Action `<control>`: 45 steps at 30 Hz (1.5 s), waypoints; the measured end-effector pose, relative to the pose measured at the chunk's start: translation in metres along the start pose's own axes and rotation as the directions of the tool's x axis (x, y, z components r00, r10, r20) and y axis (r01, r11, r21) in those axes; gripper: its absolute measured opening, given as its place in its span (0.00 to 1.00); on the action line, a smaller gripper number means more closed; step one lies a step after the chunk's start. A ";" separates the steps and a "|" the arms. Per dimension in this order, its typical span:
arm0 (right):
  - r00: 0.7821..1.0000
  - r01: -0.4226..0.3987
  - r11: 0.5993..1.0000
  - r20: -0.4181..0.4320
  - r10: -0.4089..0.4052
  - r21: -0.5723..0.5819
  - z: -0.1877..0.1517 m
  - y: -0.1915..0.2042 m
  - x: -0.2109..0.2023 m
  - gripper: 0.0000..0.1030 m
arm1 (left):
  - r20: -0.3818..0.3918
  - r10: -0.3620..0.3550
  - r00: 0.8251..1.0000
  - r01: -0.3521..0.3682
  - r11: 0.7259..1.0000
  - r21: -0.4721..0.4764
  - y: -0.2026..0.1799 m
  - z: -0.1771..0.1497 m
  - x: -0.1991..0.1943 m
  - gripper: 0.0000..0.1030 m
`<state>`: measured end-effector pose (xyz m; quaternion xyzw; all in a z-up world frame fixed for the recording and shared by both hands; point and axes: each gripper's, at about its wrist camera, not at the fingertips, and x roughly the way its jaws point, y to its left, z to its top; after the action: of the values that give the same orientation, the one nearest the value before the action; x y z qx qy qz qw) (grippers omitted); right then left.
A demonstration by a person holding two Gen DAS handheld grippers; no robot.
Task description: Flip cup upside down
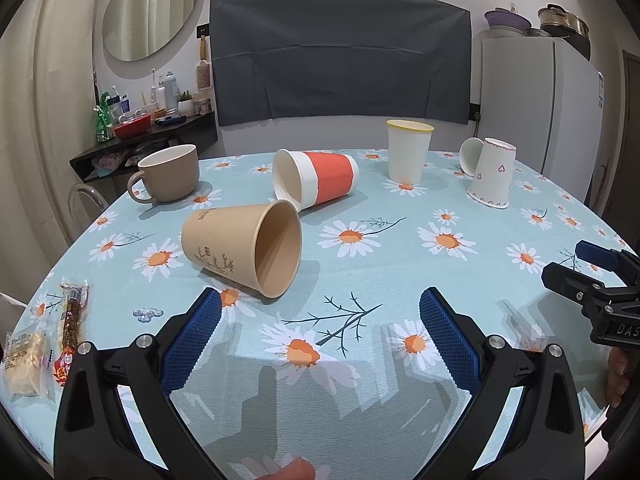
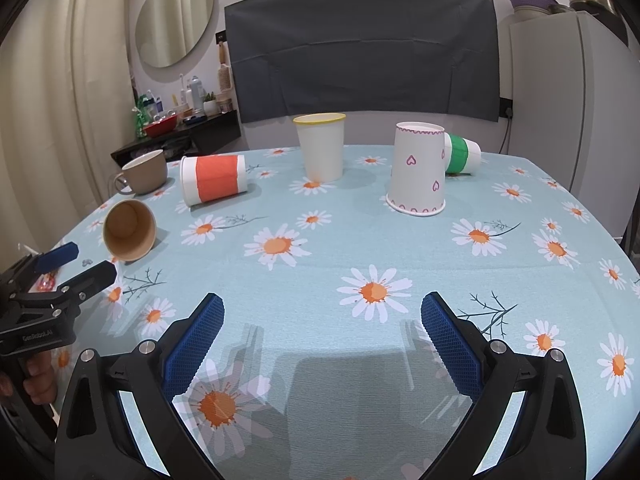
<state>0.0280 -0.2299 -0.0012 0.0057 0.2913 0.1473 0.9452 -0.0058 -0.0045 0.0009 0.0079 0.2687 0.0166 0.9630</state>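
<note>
A brown paper cup (image 1: 240,250) lies on its side just ahead of my open, empty left gripper (image 1: 320,304); it also shows in the right wrist view (image 2: 129,230). An orange-banded cup (image 1: 316,178) (image 2: 213,179) lies on its side behind it. A yellow-rimmed white cup (image 1: 408,151) (image 2: 321,147) stands upright. A heart-patterned cup (image 1: 492,172) (image 2: 418,168) stands upside down. A green-banded cup (image 2: 462,154) lies on its side behind it. My right gripper (image 2: 322,308) is open and empty over the near table; it shows in the left wrist view (image 1: 576,264).
A beige mug (image 1: 170,174) (image 2: 144,171) stands at the far left of the daisy tablecloth (image 1: 400,280). Snack packets (image 1: 48,344) lie at the near left edge. A shelf (image 1: 140,136) with bottles and a fridge (image 1: 540,104) stand beyond the table.
</note>
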 end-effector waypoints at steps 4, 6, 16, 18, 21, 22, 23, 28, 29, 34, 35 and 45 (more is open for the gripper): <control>1.000 -0.001 1.000 0.000 0.001 0.000 0.000 0.000 0.000 0.92 | 0.000 0.001 1.000 -0.001 1.000 -0.006 0.001 0.000 0.001 0.94; 1.000 -0.001 1.000 0.000 0.001 0.000 0.000 -0.001 0.000 0.92 | -0.002 0.001 1.000 -0.001 1.000 -0.011 0.001 0.000 0.001 0.94; 1.000 0.000 1.000 0.002 0.000 0.000 -0.001 0.000 0.000 0.92 | 0.008 0.032 0.999 -0.032 0.999 -0.038 0.004 0.000 -0.002 0.94; 1.000 0.000 1.000 0.004 0.000 0.000 -0.001 0.000 0.000 0.92 | 0.012 0.034 0.999 -0.034 0.998 -0.051 0.007 0.000 -0.003 0.94; 1.000 -0.002 1.000 0.009 0.002 0.001 -0.001 0.000 -0.001 0.92 | 0.009 0.042 0.999 -0.041 0.996 -0.077 0.011 0.002 -0.002 0.94; 1.000 -0.003 1.000 0.011 0.003 0.001 -0.001 0.001 -0.002 0.92 | 0.006 0.044 0.999 -0.043 0.995 -0.087 0.013 0.003 -0.002 0.94; 1.000 -0.004 1.000 0.015 0.004 0.001 -0.002 0.001 -0.002 0.92 | 0.005 0.049 0.999 -0.048 0.994 -0.094 0.015 0.004 -0.002 0.94; 1.000 -0.016 1.000 0.020 0.016 -0.004 -0.001 0.002 -0.004 0.92 | -0.024 0.106 0.994 -0.107 0.993 -0.053 0.012 0.012 0.005 0.94; 1.000 -0.023 1.000 0.019 0.023 -0.005 -0.001 0.002 -0.003 0.92 | -0.031 0.121 0.992 -0.122 0.992 -0.039 0.012 0.013 0.006 0.94; 0.999 -0.049 0.999 0.011 0.049 -0.010 -0.001 0.002 -0.003 0.92 | -0.059 0.164 0.985 -0.168 0.984 -0.064 0.019 0.021 0.014 0.94; 0.999 -0.053 0.999 0.011 0.053 -0.010 -0.001 0.002 -0.003 0.92 | -0.063 0.179 0.982 -0.183 0.981 -0.069 0.021 0.022 0.016 0.94; 0.997 -0.070 0.997 0.017 0.070 -0.016 -0.001 0.003 -0.003 0.92 | -0.151 0.262 0.953 -0.273 0.960 -0.059 0.029 0.033 0.039 0.67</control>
<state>0.0240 -0.2285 -0.0003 0.0099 0.2814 0.1825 0.9420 0.0437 0.0257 0.0101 0.0049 0.3319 0.1581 0.9300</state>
